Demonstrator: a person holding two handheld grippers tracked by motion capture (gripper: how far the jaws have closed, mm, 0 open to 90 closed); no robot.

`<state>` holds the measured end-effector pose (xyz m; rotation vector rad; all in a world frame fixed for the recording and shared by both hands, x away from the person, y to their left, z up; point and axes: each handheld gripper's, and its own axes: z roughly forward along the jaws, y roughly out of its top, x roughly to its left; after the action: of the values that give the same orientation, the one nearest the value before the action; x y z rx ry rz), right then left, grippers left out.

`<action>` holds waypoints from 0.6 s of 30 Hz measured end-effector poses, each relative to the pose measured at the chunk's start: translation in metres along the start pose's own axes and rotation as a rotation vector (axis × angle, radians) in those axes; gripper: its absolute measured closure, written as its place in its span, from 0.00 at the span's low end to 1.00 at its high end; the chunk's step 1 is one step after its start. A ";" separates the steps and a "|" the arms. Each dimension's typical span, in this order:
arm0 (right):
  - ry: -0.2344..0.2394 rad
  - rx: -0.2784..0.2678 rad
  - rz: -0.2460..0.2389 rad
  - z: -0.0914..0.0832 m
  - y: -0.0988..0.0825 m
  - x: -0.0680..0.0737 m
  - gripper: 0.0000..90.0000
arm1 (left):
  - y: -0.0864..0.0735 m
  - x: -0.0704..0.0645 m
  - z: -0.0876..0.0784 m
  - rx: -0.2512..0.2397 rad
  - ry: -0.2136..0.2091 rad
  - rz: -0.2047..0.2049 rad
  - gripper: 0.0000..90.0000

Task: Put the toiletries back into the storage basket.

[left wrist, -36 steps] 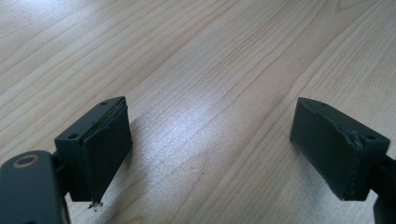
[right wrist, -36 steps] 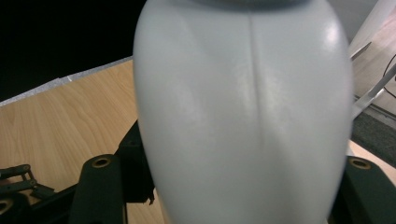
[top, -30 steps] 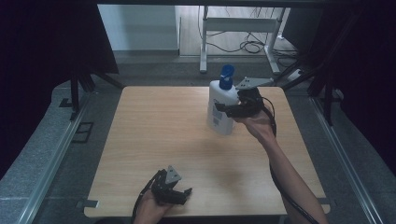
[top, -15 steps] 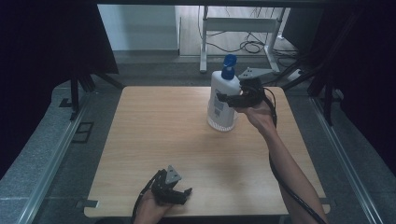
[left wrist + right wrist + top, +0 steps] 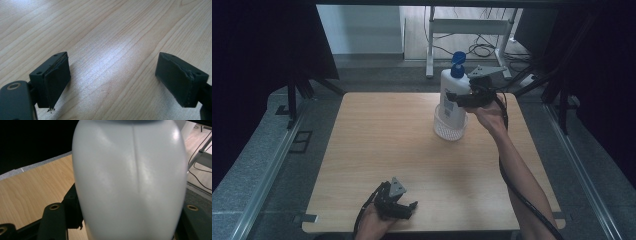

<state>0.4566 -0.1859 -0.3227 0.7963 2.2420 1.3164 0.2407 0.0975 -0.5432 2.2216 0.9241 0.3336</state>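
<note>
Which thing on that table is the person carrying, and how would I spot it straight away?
Look to the far right part of the wooden table. There the right gripper is clamped on a white pump bottle, upright, its base in or just over a small white mesh basket. Its blue pump top marks it out.

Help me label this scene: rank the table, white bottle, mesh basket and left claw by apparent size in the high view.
1. Table
2. White bottle
3. Mesh basket and left claw: they look alike, and the claw sits nearer the camera, so unranked.
</note>
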 end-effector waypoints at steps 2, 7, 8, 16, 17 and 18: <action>0.003 -0.005 0.006 0.002 0.001 -0.002 0.42 | 0.000 0.000 0.000 0.000 0.000 0.000 0.13; 0.001 -0.008 0.010 0.009 0.002 -0.007 0.42 | 0.000 0.000 0.000 0.000 -0.001 0.001 0.13; -0.003 -0.006 0.009 0.010 0.003 -0.008 0.42 | 0.000 0.000 0.000 0.000 -0.001 0.000 0.13; -0.005 0.002 0.006 0.019 0.002 -0.016 0.42 | 0.000 0.000 0.000 0.001 -0.001 0.002 0.13; -0.005 0.002 0.005 0.020 0.002 -0.017 0.42 | 0.000 0.000 0.000 0.001 -0.001 0.002 0.13; -0.005 0.001 0.005 0.020 0.001 -0.019 0.42 | 0.000 0.000 0.000 0.001 -0.001 0.002 0.13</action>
<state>0.4833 -0.1845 -0.3298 0.8046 2.2387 1.3145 0.2409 0.0975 -0.5432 2.2236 0.9215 0.3335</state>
